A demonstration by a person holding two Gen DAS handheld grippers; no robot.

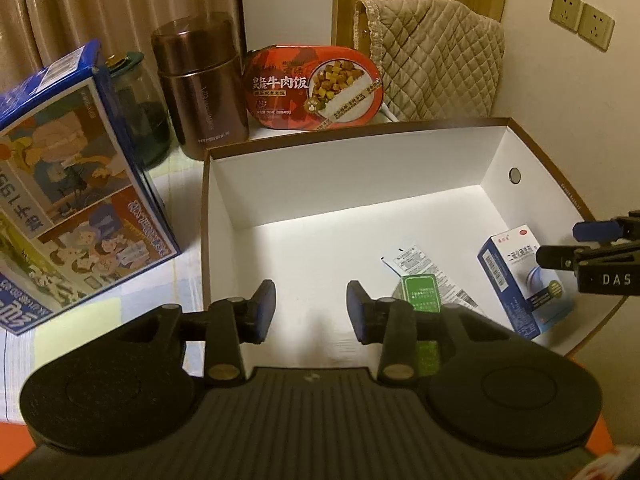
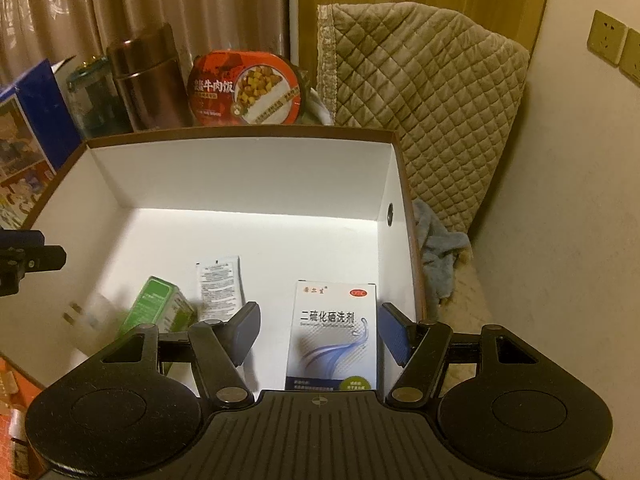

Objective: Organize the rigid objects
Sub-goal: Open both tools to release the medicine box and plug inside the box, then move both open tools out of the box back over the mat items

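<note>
The big white box with a brown rim fills the middle of both views, and it is where the things go. In the right wrist view a small blue and white box lies flat near the bottom middle, close to the white box's right wall. It looks like thin card: light, stiff, a bit smooth. It could crush if squeezed hard, so I think its two long sides are the best place to hold it.

The right gripper has its fingers apart, one on each side of the blue and white box. They do not press on it, so it is not held.

A little green box lies at the lower left of that view, a bit blurry. It looks like light, stiff card too, and easy to tip. Next to it lies a flat white packet with tiny print. It looks thin and may be hard to pick up off the floor of the box.

In the left wrist view the left gripper sits low in the middle. Its fingers are apart with nothing between them, and the green box is just to the right of it.

Outside the white box, at the left of the left wrist view, a tall blue box with cartoons leans over. Behind are a brown can and a red food tub. They look bigger and heavier.
</note>
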